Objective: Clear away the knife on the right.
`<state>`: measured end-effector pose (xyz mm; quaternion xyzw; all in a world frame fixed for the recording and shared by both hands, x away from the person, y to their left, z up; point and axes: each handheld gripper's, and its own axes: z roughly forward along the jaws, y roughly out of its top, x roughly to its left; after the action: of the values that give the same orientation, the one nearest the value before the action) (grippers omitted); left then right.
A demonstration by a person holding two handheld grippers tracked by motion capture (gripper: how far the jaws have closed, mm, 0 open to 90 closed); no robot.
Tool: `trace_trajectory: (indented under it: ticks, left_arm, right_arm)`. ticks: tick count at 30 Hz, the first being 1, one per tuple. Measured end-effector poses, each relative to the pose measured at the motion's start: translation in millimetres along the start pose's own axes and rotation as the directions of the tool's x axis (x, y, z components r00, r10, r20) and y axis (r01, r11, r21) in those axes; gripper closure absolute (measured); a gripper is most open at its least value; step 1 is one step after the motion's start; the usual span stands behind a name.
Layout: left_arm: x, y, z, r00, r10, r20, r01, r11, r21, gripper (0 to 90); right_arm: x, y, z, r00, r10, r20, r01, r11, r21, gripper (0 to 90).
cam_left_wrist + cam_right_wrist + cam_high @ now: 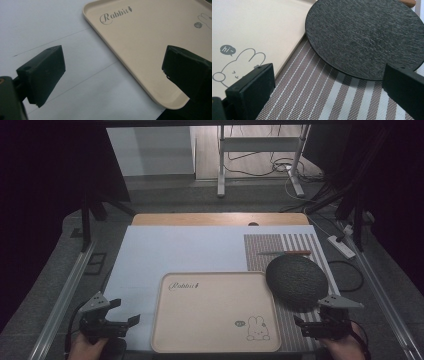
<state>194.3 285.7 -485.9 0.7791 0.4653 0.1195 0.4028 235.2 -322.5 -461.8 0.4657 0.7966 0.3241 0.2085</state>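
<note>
A beige tray printed with "Rabbit" and a bunny lies empty at the table's front centre. A round dark plate rests on the striped placemat to its right, partly over the tray's right edge. A knife with a wooden handle lies just behind the plate. My left gripper hovers open at the tray's front left corner, jaws wide apart over the white sheet. My right gripper is open over the placemat, just in front of the plate, with nothing between its jaws.
A white sheet covers most of the wooden table. Metal rails run along both sides. Behind the table stand a metal frame and cables on the floor; a power strip lies at the right.
</note>
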Motion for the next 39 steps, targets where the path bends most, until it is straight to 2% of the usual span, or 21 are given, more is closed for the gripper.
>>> trace_trajectory:
  ticks: [5,12,19,29,32,39]
  left_arm:
    - [0.1,0.1,0.4,1.0000,0.003,0.001,-0.003,1.0000,0.001,4.9]
    - [0.3,0.0,0.4,1.0000,-0.001,0.002,0.001,1.0000,0.002,4.8]
    - [0.4,0.2,0.5,1.0000,0.000,0.003,0.000,1.0000,0.005,4.8]
    - [1.3,-0.1,0.4,0.9999,-0.010,0.005,0.010,0.9999,0.003,4.6]
    - [1.7,-0.1,0.4,0.9999,-0.014,0.007,0.014,0.9999,0.002,4.6]
    - [2.2,-0.2,0.3,0.9998,-0.018,0.009,0.018,0.9998,0.001,4.6]
  right_arm:
    - [-2.2,-0.5,-1.4,0.9997,0.023,-0.009,-0.023,1.000,-0.009,0.0]
    - [-3.3,0.6,1.4,0.9993,0.031,-0.019,-0.031,0.999,0.016,0.0]
    - [-2.7,0.8,2.2,0.9994,0.022,-0.026,-0.021,0.999,0.024,0.0]
    - [1.1,2.8,4.7,0.9994,-0.017,-0.031,0.018,0.998,0.052,0.0]
    - [1.3,5.0,4.5,0.9991,-0.011,-0.041,0.012,1.000,0.025,0.0]
    - [1.8,10.5,5.9,0.9986,-0.025,-0.046,0.025,1.000,0.008,0.0]
